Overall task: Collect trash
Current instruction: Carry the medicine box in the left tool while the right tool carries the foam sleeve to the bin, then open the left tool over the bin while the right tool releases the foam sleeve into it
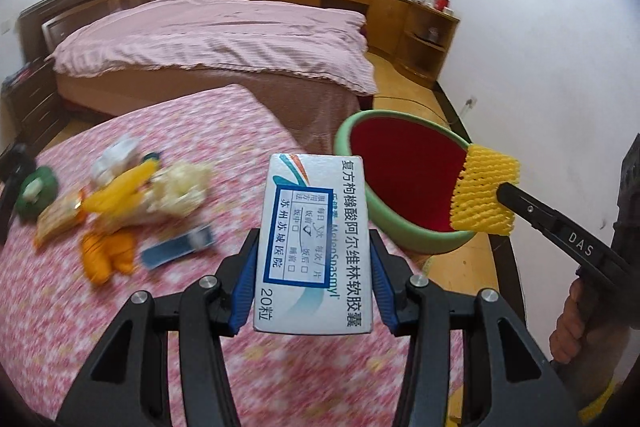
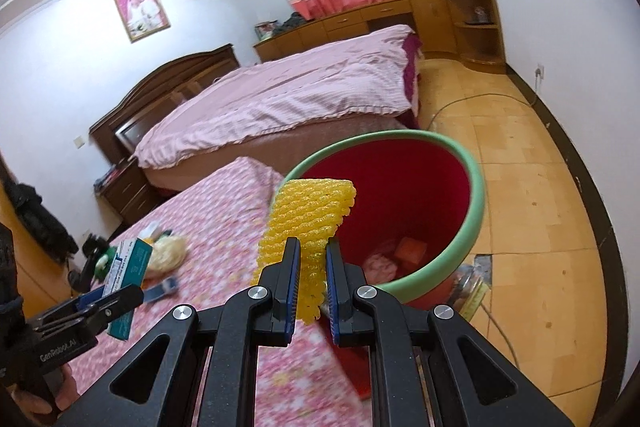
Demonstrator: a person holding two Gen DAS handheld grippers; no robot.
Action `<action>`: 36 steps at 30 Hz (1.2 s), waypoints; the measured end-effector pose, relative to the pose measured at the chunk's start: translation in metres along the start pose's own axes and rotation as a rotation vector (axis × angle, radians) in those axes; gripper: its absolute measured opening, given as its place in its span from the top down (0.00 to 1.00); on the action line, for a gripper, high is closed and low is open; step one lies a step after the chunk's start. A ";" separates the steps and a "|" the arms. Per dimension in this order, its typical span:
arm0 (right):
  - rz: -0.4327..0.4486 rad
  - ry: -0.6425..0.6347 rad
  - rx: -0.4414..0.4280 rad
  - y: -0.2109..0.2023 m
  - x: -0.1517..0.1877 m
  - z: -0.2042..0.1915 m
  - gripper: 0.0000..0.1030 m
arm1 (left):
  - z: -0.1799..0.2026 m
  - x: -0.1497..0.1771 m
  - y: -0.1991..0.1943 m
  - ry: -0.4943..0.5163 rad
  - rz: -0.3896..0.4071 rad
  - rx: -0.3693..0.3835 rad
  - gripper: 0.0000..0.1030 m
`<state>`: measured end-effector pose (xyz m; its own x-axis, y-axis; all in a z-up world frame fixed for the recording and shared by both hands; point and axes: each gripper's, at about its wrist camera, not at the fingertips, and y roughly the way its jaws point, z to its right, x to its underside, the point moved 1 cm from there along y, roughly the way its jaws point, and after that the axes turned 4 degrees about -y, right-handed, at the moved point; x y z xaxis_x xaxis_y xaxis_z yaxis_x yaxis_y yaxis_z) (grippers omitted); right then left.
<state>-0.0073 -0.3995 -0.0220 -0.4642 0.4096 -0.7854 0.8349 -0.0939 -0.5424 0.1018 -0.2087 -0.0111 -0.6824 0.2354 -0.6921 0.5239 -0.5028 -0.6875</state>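
My left gripper (image 1: 314, 247) is shut on a white medicine box (image 1: 314, 243) with blue print, held above the pink floral table (image 1: 120, 327); the box also shows in the right wrist view (image 2: 130, 267). My right gripper (image 2: 313, 259) is shut on a yellow foam fruit net (image 2: 308, 227), held at the near rim of the red bin with a green rim (image 2: 476, 203). The net (image 1: 484, 195) and bin (image 1: 400, 231) also show in the left wrist view, to the right of the box. Some trash lies in the bin's bottom (image 2: 400, 251).
More trash lies on the table: a white crumpled wad (image 1: 180, 187), yellow and orange wrappers (image 1: 108, 255), a blue flat pack (image 1: 178, 247), a green item (image 1: 36, 191). A bed (image 1: 216, 39) stands behind. Tiled floor (image 2: 540, 227) lies right of the bin.
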 end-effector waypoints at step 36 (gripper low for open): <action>-0.083 0.094 0.067 0.068 -0.015 0.072 0.75 | 0.079 -0.030 0.119 0.175 -0.088 0.060 0.41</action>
<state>0.0352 -0.4774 -0.0691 -0.4981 0.5016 -0.7073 0.7720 -0.1149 -0.6252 0.1442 -0.3412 -0.0552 -0.6225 0.4189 -0.6611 0.4313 -0.5212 -0.7364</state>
